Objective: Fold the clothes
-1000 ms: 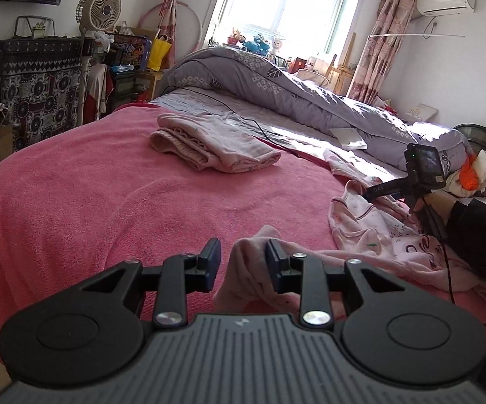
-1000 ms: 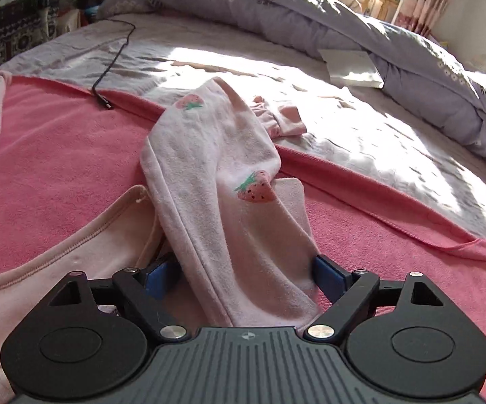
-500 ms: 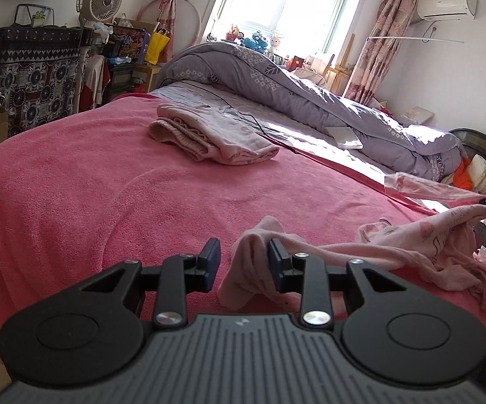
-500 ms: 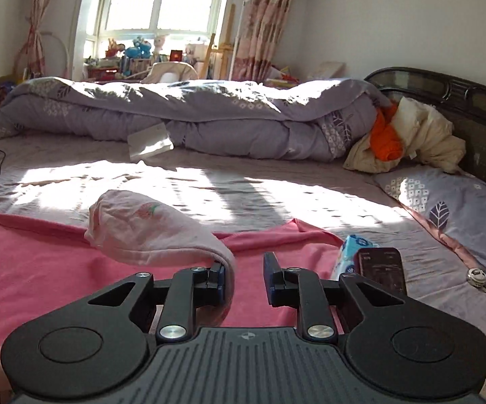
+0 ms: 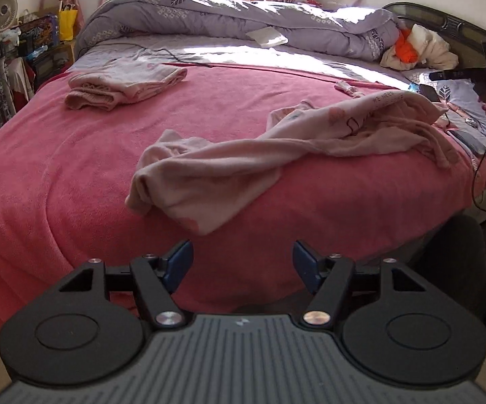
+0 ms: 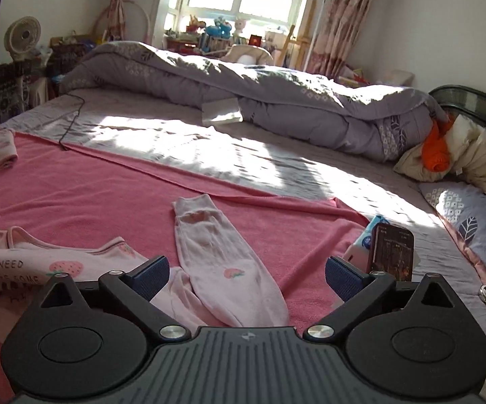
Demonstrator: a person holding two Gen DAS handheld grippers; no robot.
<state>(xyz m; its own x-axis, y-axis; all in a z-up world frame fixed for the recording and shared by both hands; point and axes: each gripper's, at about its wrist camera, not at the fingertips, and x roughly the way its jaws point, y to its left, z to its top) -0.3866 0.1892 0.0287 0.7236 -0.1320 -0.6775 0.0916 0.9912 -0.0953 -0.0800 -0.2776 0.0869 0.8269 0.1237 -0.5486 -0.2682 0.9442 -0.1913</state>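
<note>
**A:** What's my left claw [image 5: 243, 262] doing?

**B:** I'm on it now. Jaws are opening, blue pads apart, nothing btwn them. It hangs over the near edge of the pink blanket [image 5: 58, 168], pointing down at the bed.

**A:** And the top?

**B:** The pink top [image 5: 276, 155] lies loose on the blanket just ahead of the left claw, not touched. One sleeve end sits nearest, crumpled, w/ the body stretched out to the right and bunched up. Past it, far left, there's a folded pile [image 5: 122, 84] of pink clothes, well apart from the top.

**A:** Right claw [image 6: 246, 277]?

**B:** Also opening, jaws wide, pads free. The top's other sleeve [image 6: 219, 259] lies flat on the blanket btwn and beyond the fingers, strawberry print up, cuff pointing away from me. Pads aren't pressing it. The top's front, w/ lettering and a strawberry, is at lower left in that view, just beside the left pad.

**A:** Anything else nearby?

**B:** A phone [image 6: 392, 252] stands upright just beside the right pad, w/ a blue tissue pack [image 6: 366, 235] behind it. Further out, a grey quilt [image 6: 259, 94] is rolled along the far side of the bed, in sun. An orange and cream bundle [image 6: 455, 155] sits by the headboard. A fan [image 6: 22, 35] stands at the far left wall.
</note>
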